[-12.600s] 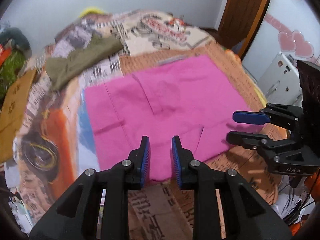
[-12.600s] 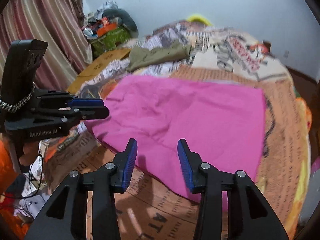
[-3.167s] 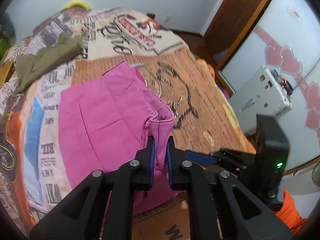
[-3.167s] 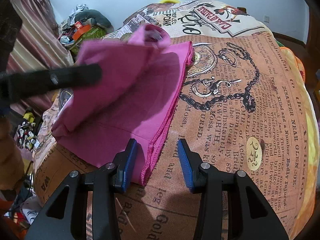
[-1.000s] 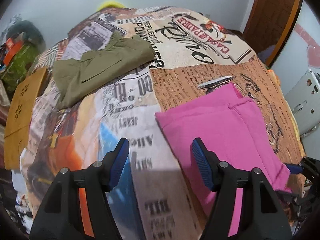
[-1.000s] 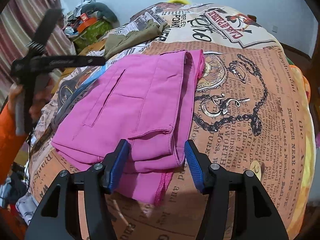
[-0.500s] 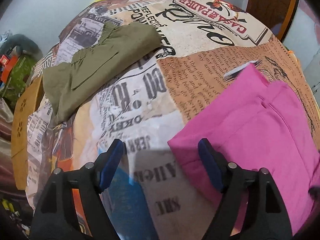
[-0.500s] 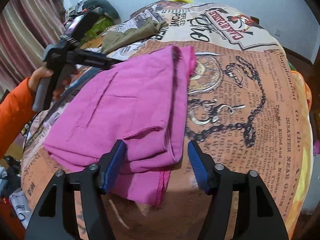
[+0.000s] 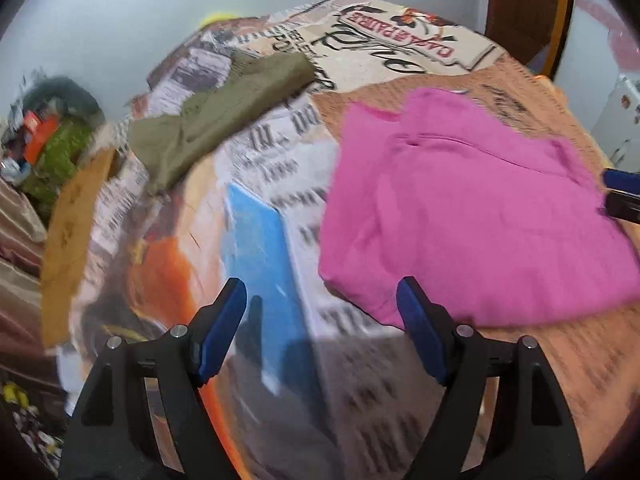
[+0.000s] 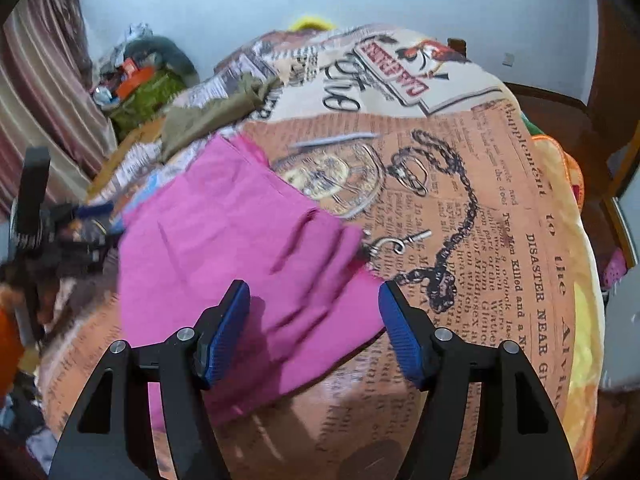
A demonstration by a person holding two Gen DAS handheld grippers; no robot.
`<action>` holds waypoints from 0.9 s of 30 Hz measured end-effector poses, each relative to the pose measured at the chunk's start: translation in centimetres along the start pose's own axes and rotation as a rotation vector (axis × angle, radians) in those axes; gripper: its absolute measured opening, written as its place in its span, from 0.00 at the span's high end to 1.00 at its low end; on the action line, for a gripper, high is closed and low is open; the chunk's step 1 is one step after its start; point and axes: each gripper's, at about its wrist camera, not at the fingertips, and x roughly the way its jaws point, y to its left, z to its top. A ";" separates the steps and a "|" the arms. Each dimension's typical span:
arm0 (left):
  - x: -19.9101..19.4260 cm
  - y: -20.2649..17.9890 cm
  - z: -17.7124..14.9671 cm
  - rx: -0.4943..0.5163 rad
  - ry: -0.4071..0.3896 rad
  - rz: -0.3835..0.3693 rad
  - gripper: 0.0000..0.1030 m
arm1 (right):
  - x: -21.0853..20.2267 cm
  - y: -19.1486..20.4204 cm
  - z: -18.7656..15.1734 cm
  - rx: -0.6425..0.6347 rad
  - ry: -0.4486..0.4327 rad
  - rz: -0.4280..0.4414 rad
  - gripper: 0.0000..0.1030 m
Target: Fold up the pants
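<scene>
The pink pants [image 9: 472,208] lie folded into a compact rectangle on the bed with the printed cover. In the left wrist view they lie ahead and to the right of my left gripper [image 9: 322,312], which is wide open, empty and above the cover. In the right wrist view the pink pants [image 10: 240,248] lie just ahead of my right gripper [image 10: 314,312], which is wide open and empty over their near edge. The left gripper [image 10: 76,220] shows blurred at the left edge of that view. The right gripper's tips [image 9: 620,196] show at the right edge of the left wrist view.
Folded olive-green pants [image 9: 224,104] lie at the far left of the bed, also in the right wrist view [image 10: 212,120]. Clutter [image 10: 136,84] is piled on the floor by the striped curtain [image 10: 36,92]. A wooden door [image 9: 524,8] stands at the far right.
Both grippers have pulled back toward the near side of the bed, and both views are blurred by motion. The pink pants stay folded on the bed.
</scene>
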 end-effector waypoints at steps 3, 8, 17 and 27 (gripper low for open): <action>-0.4 -0.7 -1.0 -0.049 0.035 -0.074 0.24 | -0.5 1.0 -0.3 -0.011 -0.008 0.019 0.39; -1.6 -1.5 -1.7 -0.070 0.022 -0.064 0.25 | -0.3 1.7 -1.0 -0.028 0.004 0.021 0.39; -1.3 1.1 -0.8 -0.129 0.012 -0.048 0.25 | 0.1 0.4 -2.3 0.023 0.026 0.030 0.53; 0.1 2.2 -1.8 -0.165 0.022 -0.016 0.26 | 0.1 1.0 -3.1 -0.030 0.014 0.004 0.71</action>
